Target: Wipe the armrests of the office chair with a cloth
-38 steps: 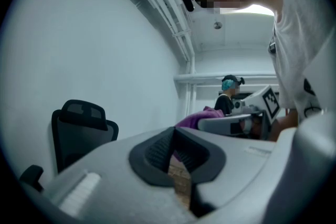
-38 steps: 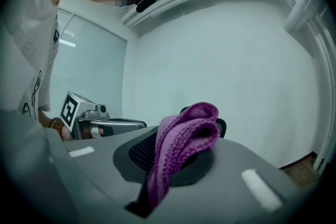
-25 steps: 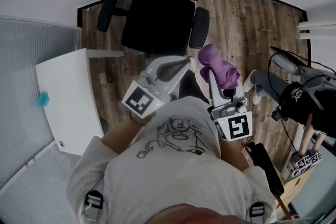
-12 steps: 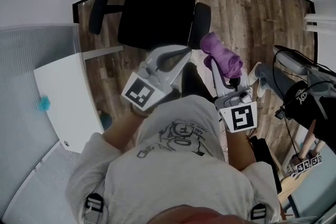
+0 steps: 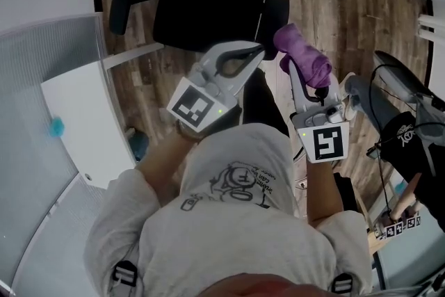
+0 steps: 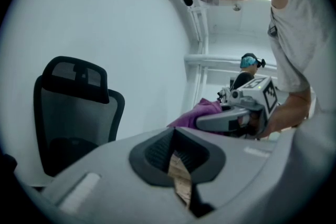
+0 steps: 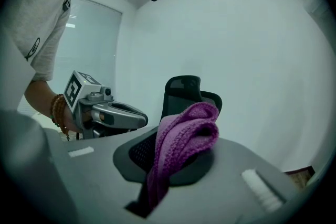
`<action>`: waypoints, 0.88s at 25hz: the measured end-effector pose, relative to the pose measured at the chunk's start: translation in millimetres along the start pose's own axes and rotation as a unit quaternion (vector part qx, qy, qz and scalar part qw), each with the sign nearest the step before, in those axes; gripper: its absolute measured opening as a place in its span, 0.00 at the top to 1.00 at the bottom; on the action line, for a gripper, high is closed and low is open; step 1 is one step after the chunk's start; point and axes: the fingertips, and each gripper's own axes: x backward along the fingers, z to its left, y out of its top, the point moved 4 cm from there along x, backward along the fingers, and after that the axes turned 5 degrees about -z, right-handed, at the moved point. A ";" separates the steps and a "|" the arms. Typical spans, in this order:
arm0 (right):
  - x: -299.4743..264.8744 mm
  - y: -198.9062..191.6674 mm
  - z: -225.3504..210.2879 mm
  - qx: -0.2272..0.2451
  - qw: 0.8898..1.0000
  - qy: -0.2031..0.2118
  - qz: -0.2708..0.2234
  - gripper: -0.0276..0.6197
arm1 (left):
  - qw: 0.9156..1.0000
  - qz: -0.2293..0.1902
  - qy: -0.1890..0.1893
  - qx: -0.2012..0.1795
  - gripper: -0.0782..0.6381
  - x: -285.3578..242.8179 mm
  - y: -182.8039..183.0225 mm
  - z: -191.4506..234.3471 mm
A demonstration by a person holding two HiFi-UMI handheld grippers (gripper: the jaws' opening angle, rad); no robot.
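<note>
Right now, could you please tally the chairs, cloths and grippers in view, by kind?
office chair: 1
purple cloth: 1
grippers: 2, the left gripper and the right gripper
Total: 4

One chair (image 5: 208,3); two armrests, one on the desk side (image 5: 119,3), one beside the cloth (image 5: 277,14); one purple cloth (image 5: 306,59); two grippers, the left gripper (image 5: 259,51) and the right gripper (image 5: 297,76), each with one marker cube; one white desk (image 5: 83,129); one small teal thing (image 5: 55,126) on it; two persons, one holding the grippers (image 5: 236,219), another in a teal cap (image 6: 248,63).
</note>
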 end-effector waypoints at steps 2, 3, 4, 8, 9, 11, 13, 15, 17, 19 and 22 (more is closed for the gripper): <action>-7.3 -9.6 -6.6 0.001 1.000 0.005 0.006 0.91 | 1.000 0.004 0.002 -0.001 0.89 -7.9 -8.5 6.1; -10.9 -14.9 -10.5 0.002 1.000 0.007 0.010 0.91 | 1.000 0.006 0.004 0.000 0.89 -12.1 -13.0 9.7; -14.9 -20.2 -14.8 0.003 1.000 0.010 0.015 0.91 | 1.000 0.007 0.006 0.001 0.89 -16.4 -17.6 13.8; -27.7 -38.3 -30.1 0.007 1.000 0.019 0.023 0.91 | 1.000 0.014 0.015 0.008 0.89 -31.8 -37.6 28.1; -29.3 -42.2 -32.5 0.009 0.999 0.021 0.024 0.91 | 1.000 0.016 0.016 0.008 0.89 -34.2 -42.5 30.0; -32.0 -49.7 -37.3 0.016 0.999 0.025 0.027 0.91 | 1.000 0.020 0.019 0.010 0.89 -38.4 -51.2 33.0; -34.5 -56.5 -42.1 0.023 0.999 0.027 0.030 0.91 | 0.999 0.023 0.020 0.009 0.89 -41.8 -58.5 35.8; -36.3 -63.3 -44.9 0.029 0.999 0.027 0.034 0.92 | 0.999 0.026 0.021 0.007 0.89 -43.1 -65.8 37.6; -37.2 -70.5 -45.2 0.035 0.998 0.030 0.039 0.91 | 0.999 0.027 0.023 0.008 0.89 -42.3 -73.2 38.1; -42.3 -75.8 -48.0 0.045 0.998 0.033 0.037 0.91 | 0.999 0.029 0.027 0.011 0.89 -44.0 -80.3 41.3; -60.4 -87.2 -64.6 0.057 0.996 0.043 0.049 0.92 | 0.999 0.039 0.027 0.015 0.89 -58.9 -92.3 56.3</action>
